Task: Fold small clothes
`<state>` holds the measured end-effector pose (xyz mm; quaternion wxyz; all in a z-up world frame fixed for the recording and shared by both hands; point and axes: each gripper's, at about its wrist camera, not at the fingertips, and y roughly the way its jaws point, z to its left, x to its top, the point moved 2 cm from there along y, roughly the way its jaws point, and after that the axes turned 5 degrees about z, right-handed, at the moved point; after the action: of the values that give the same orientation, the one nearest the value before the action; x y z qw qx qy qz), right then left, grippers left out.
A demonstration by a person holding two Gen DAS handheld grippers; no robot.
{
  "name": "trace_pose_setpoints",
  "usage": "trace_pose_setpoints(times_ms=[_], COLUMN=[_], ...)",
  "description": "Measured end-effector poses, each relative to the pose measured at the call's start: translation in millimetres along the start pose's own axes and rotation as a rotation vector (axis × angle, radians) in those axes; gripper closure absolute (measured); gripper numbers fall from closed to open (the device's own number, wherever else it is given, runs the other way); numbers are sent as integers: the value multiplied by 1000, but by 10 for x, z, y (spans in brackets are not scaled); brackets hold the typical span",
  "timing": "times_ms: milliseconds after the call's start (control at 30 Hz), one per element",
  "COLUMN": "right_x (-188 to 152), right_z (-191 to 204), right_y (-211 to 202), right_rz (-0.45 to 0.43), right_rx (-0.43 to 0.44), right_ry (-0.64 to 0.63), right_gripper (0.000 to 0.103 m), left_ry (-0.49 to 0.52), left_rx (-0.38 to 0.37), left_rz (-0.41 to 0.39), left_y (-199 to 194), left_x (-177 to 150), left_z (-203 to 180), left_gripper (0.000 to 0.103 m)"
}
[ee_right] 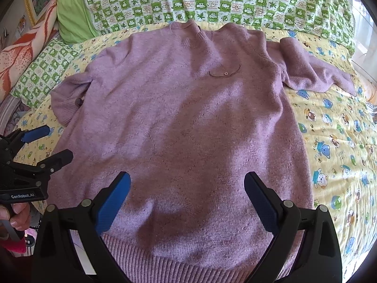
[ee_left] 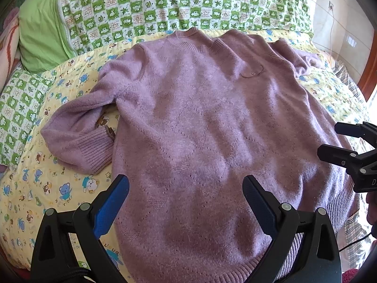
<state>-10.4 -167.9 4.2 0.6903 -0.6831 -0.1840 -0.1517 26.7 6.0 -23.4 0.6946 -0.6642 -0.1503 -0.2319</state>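
Across the middle of both frames, the purple sweater [ee_left: 200,122] is lying flat on the bed's cartoon quilt [ee_left: 35,188], its hem nearest the wide-open left claw [ee_left: 186,200] and wide-open right claw [ee_right: 187,198] hovering above it.

Your way over the sweater [ee_right: 179,122] is open, and the bed [ee_right: 334,146] shows bare quilt along both side edges. At its far edge, a rolled checked quilt [ee_right: 212,2] blocks you.
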Motion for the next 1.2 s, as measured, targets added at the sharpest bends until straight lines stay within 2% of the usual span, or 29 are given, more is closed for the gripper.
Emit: trace_pose_setpoints(times_ms=[200,400,833,1200], right_x=[24,43,119,232], right_z=[-9,-55,-237,-617], right_y=[-14,-13,-18,0], right_rz=[-5,-1,-15,-17], right_rx=[17,19,50,66], right_ry=[8,17,73,170], right_gripper=[6,6,6,6], left_ry=[9,33,15,8], left_rx=[11,38,13,3], left_rz=[21,83,70,76], left_y=[49,95,194,346], left_x=[52,78,209,445], left_z=[-4,-37,-93,-159], left_gripper=[6,6,6,6])
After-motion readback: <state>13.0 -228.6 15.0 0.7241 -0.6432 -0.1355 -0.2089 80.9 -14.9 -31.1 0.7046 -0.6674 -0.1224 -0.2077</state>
